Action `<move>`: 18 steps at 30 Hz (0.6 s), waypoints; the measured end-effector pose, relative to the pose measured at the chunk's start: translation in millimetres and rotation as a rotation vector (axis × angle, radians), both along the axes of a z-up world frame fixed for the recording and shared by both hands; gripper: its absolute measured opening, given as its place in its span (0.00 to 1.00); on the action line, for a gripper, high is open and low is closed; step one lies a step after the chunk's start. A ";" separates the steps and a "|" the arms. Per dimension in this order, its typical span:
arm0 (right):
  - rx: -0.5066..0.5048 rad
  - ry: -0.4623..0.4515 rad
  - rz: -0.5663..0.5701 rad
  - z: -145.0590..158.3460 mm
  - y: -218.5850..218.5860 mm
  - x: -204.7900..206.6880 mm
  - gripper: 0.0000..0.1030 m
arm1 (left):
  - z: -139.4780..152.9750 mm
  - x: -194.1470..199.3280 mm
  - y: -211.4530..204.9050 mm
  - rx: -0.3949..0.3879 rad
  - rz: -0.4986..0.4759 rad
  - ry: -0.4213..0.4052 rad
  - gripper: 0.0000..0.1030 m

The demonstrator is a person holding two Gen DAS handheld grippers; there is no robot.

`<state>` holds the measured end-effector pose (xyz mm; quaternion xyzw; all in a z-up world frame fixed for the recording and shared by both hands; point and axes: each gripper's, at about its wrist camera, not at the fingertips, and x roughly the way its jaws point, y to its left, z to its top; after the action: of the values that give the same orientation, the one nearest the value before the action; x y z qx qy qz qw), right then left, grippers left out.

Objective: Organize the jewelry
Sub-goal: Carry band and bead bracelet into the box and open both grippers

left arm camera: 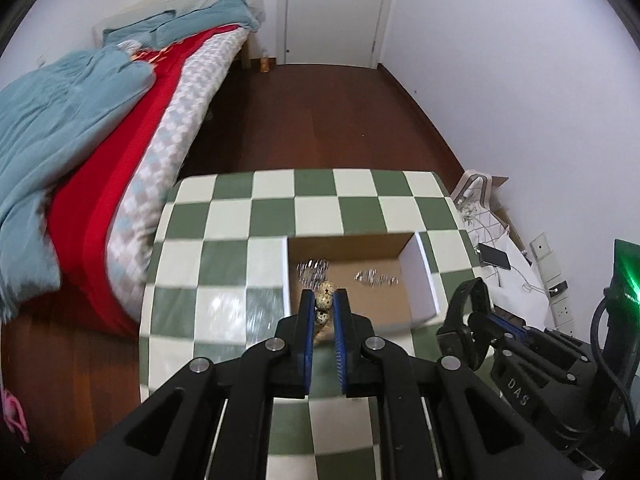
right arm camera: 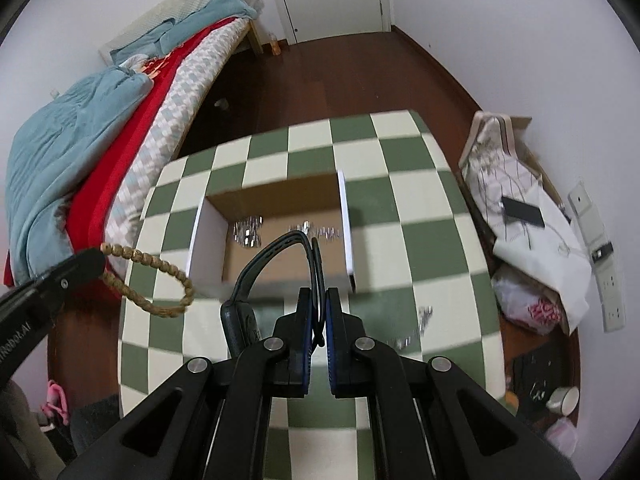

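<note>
our left gripper (left arm camera: pixel 324 300) fingers clamp a bead bracelet (right arm camera: pixel 160 280); our right gripper (right arm camera: pixel 318 300) fingers clamp a black watch (right arm camera: pixel 260 272), frame centre, above the box (left arm camera: pixel 416 280).

Bed (left arm camera: pixel 100 152), white door (left arm camera: pixel 336 8), wooden floor (left arm camera: pixel 320 120)

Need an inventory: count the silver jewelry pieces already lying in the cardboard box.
2: one silver cluster at the box's far-left corner, one silver chain toward its far right. Blur may hide others.

**Checkered tabletop and its load**

A green-and-cream checkered tabletop (right arm camera: pixel 400 216) carried an open cardboard box (right arm camera: pixel 346 220) with white side walls. Small silvery jewelry pieces (right arm camera: pixel 425 315) lay blurred on the cloth, just beside the box's near right corner. The tabletop stood on a dark wooden floor (left arm camera: pixel 320 120).
</note>
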<state>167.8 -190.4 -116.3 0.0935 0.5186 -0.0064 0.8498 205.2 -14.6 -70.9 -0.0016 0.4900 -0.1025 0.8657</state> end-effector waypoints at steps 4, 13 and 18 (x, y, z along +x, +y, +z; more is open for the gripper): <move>0.009 0.016 0.013 -1.9 -1.3 33.8 0.06 | -8.1 30.6 -8.1 -0.001 -0.027 0.040 0.06; 0.007 0.132 0.070 -44.4 1.0 94.2 0.06 | -62.6 78.0 -17.5 -0.020 -0.064 0.215 0.07; 0.028 0.201 0.091 -64.9 1.0 109.2 0.08 | -76.8 87.0 -11.8 -0.042 -0.038 0.273 0.10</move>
<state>277.0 -189.4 -181.2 0.0803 0.6051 0.0301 0.7915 292.2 -26.3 -147.7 -0.0243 0.6008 -0.1280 0.7887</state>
